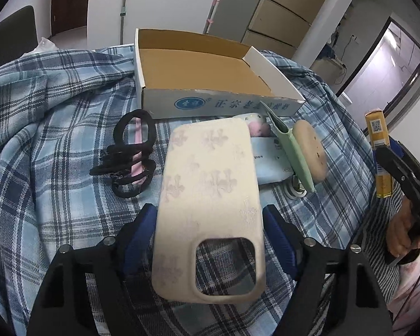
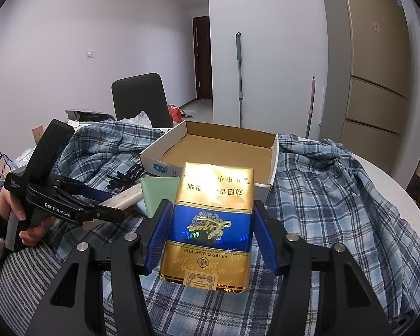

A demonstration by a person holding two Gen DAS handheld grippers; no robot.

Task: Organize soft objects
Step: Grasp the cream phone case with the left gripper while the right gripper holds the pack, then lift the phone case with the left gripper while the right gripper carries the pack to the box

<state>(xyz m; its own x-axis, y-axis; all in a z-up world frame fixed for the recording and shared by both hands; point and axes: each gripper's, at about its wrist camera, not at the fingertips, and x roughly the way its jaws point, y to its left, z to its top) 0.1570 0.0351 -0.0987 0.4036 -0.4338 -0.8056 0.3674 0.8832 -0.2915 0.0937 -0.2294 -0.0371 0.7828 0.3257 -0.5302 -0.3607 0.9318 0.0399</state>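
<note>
Here my left gripper straddles the phone case, jaws wide with a gap beside the right one; the right gripper clamps the cigarette pack, box just ahead to receive both.

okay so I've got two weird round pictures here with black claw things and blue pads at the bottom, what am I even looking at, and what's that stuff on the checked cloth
These are no robot arms: a person holds a two-fingered gripper in each hand, and each carries a wide-angle camera looking along its fingers, hence the round pictures.

The left camera shows the left gripper with a cream phone case between its blue pads, which barely touch it, if at all. The right camera shows the right gripper clamped on a gold and blue cigarette pack.

On the plaid cloth lie black hair ties, a green case, a round beige puff and an open, empty cardboard box.
</note>
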